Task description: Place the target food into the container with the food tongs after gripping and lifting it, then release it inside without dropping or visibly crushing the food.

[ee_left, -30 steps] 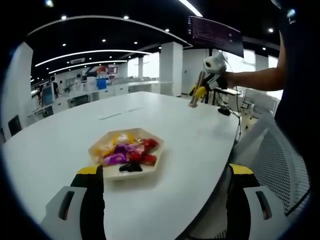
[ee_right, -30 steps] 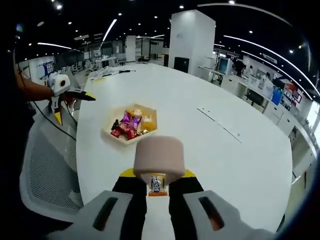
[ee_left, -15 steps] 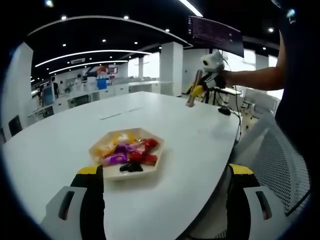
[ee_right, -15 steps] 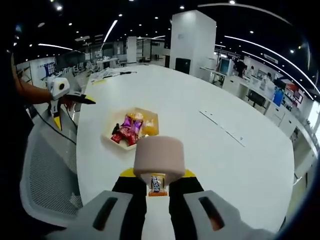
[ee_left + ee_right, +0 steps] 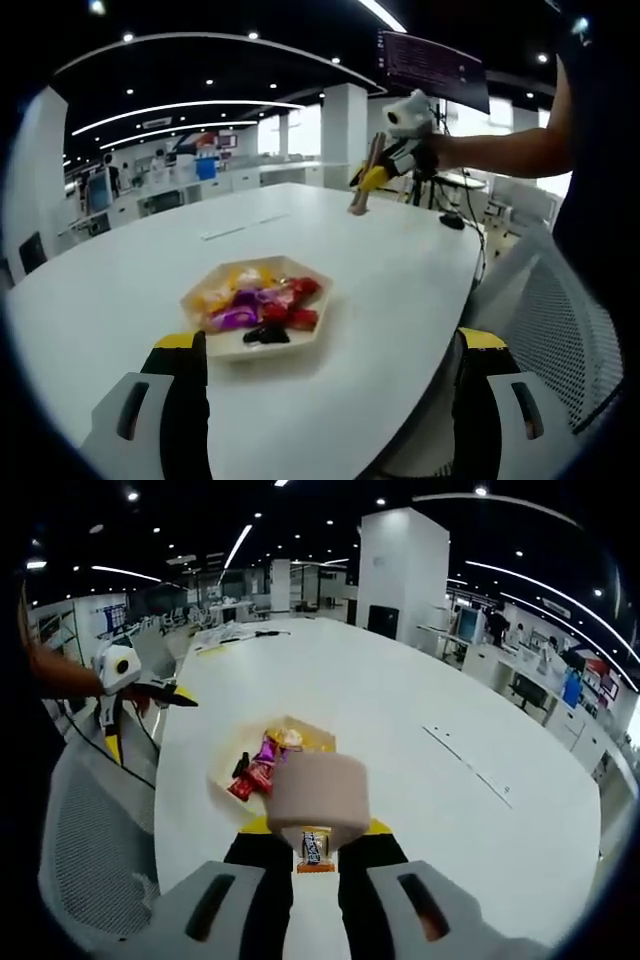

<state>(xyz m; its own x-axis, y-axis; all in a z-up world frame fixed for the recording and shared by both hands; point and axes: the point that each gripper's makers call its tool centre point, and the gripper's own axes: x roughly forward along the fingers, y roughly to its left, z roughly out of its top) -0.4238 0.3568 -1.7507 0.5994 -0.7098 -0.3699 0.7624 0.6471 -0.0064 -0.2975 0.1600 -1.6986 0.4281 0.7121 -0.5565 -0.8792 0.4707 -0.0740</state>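
Note:
A pale hexagonal tray [image 5: 225,345] holding several bright wrapped sweets [image 5: 262,305] rests on the white table just ahead of my left gripper [image 5: 330,342], whose jaws stand wide open and empty. My right gripper [image 5: 315,832] is shut on the beige food tongs [image 5: 318,795], with a small dark and orange packet [image 5: 313,848] showing between the jaws. The tongs cover part of the tray [image 5: 225,770] beyond. In the left gripper view the right gripper [image 5: 372,178] hangs high over the table's far side, tongs [image 5: 360,195] pointing down. The left gripper [image 5: 150,720] shows at the left.
The white oval table [image 5: 380,290] stretches far back. A grey mesh chair [image 5: 560,330] stands at its near edge, also the chair [image 5: 80,840] in the right gripper view. A dark cable and small object [image 5: 450,222] lie near the person's arm [image 5: 500,155].
The right gripper with the tongs has moved up and toward the tray; in its view the tray has slid nearer and partly under the tongs. The left gripper holds still.

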